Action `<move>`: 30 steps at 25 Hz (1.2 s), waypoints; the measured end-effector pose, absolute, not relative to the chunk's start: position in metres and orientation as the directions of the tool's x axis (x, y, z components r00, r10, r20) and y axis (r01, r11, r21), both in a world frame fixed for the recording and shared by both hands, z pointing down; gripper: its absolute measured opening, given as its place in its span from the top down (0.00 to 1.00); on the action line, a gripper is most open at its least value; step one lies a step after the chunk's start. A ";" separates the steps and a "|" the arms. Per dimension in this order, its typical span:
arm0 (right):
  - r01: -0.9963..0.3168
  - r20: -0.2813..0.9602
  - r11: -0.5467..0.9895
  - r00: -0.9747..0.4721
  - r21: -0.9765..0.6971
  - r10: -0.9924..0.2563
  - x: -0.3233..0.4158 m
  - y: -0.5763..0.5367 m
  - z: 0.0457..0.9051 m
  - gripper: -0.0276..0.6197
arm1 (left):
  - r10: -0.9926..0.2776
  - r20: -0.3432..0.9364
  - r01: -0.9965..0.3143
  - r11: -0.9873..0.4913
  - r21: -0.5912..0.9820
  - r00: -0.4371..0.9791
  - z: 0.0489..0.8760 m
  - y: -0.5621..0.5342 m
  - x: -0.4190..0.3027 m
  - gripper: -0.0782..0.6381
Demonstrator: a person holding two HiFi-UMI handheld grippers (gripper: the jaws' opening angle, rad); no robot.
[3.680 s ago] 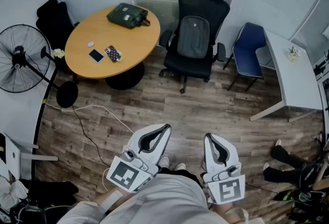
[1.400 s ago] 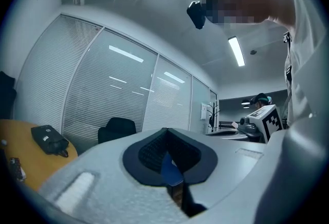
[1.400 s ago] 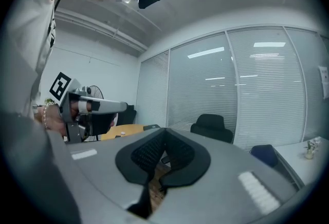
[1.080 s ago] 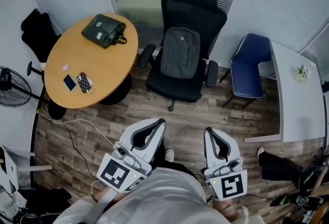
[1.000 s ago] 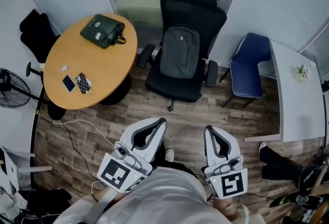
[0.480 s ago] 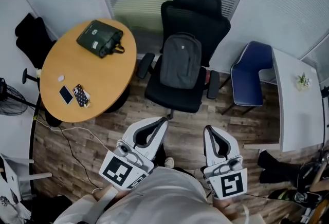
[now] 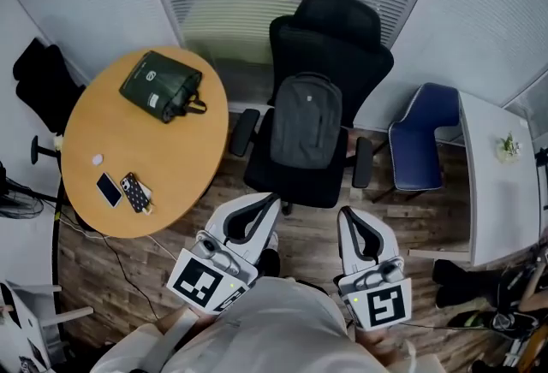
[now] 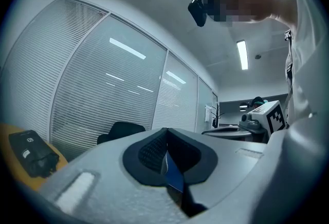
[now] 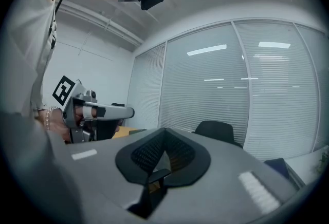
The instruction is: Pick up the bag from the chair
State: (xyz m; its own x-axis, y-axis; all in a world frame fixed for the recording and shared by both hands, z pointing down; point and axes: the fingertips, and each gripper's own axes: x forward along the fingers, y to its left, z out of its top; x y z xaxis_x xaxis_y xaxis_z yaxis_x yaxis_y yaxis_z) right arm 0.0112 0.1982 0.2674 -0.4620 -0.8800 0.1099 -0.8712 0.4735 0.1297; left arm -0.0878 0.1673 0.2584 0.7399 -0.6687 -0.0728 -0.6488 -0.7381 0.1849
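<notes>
A grey backpack (image 7: 306,123) leans upright against the back of a black office chair (image 7: 330,42), resting on its seat. In the head view my left gripper (image 7: 271,202) and right gripper (image 7: 346,216) are held side by side just short of the chair's front edge, both shut with nothing in them. Each gripper view shows its own jaws closed together: the left gripper (image 8: 165,138) and the right gripper (image 9: 163,138). The top of the chair (image 8: 121,130) shows over the left jaws; in the right gripper view the chair (image 9: 218,130) also shows. The backpack is hidden in both gripper views.
A round wooden table (image 7: 171,166) to the left carries a dark green bag (image 7: 161,87) and two phones (image 7: 124,190). A blue chair (image 7: 422,140) and a white desk (image 7: 495,183) stand to the right. Blinds cover the glass walls behind; cables lie on the wood floor at left.
The chair with the backpack, the table and the blue chair have come closer and lower in the head view as I moved toward them. Both grippers stay shut, side by side.
</notes>
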 end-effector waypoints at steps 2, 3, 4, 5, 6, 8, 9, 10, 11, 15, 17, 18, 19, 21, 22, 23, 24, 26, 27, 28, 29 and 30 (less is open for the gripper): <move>-0.873 0.112 0.470 -0.458 0.128 -0.882 0.003 0.180 0.269 0.95 | -0.665 -0.072 -0.645 -0.741 0.186 0.743 0.260 0.148 -0.095 0.89; -0.875 0.114 0.468 -0.456 0.126 -0.883 -0.002 0.171 0.270 0.95 | -0.663 -0.069 -0.643 -0.742 0.188 0.745 0.262 0.139 -0.099 0.89; -0.876 0.115 0.465 -0.453 0.124 -0.884 -0.005 0.164 0.271 0.95 | -0.661 -0.065 -0.641 -0.743 0.190 0.747 0.264 0.130 -0.103 0.89; -0.878 0.116 0.463 -0.450 0.122 -0.885 -0.009 0.157 0.272 0.95 | -0.659 -0.061 -0.639 -0.745 0.192 0.750 0.266 0.122 -0.106 0.89; -0.880 0.117 0.460 -0.448 0.119 -0.886 -0.012 0.150 0.272 0.95 | -0.656 -0.057 -0.637 -0.746 0.193 0.752 0.268 0.115 -0.108 0.89; -0.884 0.122 0.453 -0.441 0.111 -0.889 -0.016 0.140 0.273 0.95 | -0.652 -0.053 -0.632 -0.750 0.196 0.756 0.270 0.104 -0.110 0.89; -0.886 0.125 0.450 -0.436 0.110 -0.891 -0.016 0.136 0.274 0.95 | -0.650 -0.054 -0.630 -0.751 0.199 0.758 0.271 0.100 -0.111 0.89; -0.887 0.127 0.447 -0.434 0.116 -0.892 -0.016 0.131 0.275 0.95 | -0.649 -0.055 -0.628 -0.751 0.202 0.759 0.272 0.095 -0.112 0.89; -0.887 0.128 0.446 -0.431 0.121 -0.893 -0.016 0.126 0.277 0.95 | -0.648 -0.056 -0.627 -0.752 0.204 0.759 0.273 0.091 -0.112 0.89; -0.890 0.129 0.443 -0.428 0.113 -0.894 -0.017 0.106 0.280 0.95 | -0.650 -0.053 -0.628 -0.749 0.210 0.758 0.278 0.073 -0.114 0.89; -0.889 0.130 0.443 -0.428 0.115 -0.894 -0.017 0.098 0.280 0.95 | -0.651 -0.053 -0.628 -0.748 0.214 0.758 0.278 0.065 -0.114 0.89; -0.890 0.130 0.442 -0.427 0.116 -0.895 -0.016 0.095 0.280 0.95 | -0.650 -0.053 -0.627 -0.749 0.214 0.758 0.278 0.062 -0.113 0.89; -0.890 0.130 0.440 -0.426 0.115 -0.895 -0.015 0.091 0.281 0.95 | -0.649 -0.053 -0.626 -0.750 0.214 0.759 0.279 0.059 -0.113 0.89; -0.890 0.128 0.440 -0.426 0.122 -0.896 -0.011 0.084 0.283 0.95 | -0.649 -0.051 -0.627 -0.750 0.210 0.759 0.279 0.053 -0.110 0.89; -0.889 0.128 0.440 -0.425 0.124 -0.896 -0.009 0.080 0.284 0.95 | -0.649 -0.050 -0.628 -0.750 0.208 0.759 0.279 0.050 -0.109 0.89; -0.890 0.130 0.439 -0.424 0.125 -0.896 -0.007 0.076 0.284 0.95 | -0.650 -0.048 -0.629 -0.750 0.207 0.759 0.280 0.045 -0.107 0.89; -0.890 0.130 0.439 -0.424 0.125 -0.896 -0.005 0.072 0.285 0.95 | -0.650 -0.046 -0.630 -0.749 0.206 0.758 0.280 0.041 -0.106 0.89; -0.890 0.127 0.439 -0.424 0.126 -0.897 0.000 0.064 0.284 0.95 | -0.651 -0.045 -0.631 -0.748 0.203 0.758 0.280 0.032 -0.101 0.89; -0.890 0.124 0.439 -0.425 0.126 -0.897 0.004 0.059 0.284 0.95 | -0.652 -0.045 -0.632 -0.748 0.201 0.757 0.280 0.028 -0.098 0.89; -0.890 0.122 0.439 -0.425 0.125 -0.897 0.008 0.055 0.284 0.95 | -0.652 -0.046 -0.632 -0.749 0.199 0.757 0.279 0.023 -0.094 0.89; -0.890 0.122 0.438 -0.425 0.123 -0.897 0.012 0.051 0.285 0.95 | -0.651 -0.047 -0.632 -0.749 0.198 0.757 0.279 0.019 -0.089 0.89; -0.891 0.122 0.437 -0.424 0.119 -0.897 0.016 0.046 0.285 0.95 | -0.651 -0.047 -0.632 -0.750 0.197 0.758 0.278 0.015 -0.085 0.89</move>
State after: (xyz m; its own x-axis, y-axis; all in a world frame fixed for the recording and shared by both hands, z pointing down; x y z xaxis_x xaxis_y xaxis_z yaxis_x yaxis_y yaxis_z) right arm 0.0161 0.0464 0.2846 -0.4241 -0.8973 0.1221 -0.8914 0.4375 0.1186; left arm -0.0848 0.0150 0.2782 0.7577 -0.6509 -0.0473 -0.6318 -0.7498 0.1968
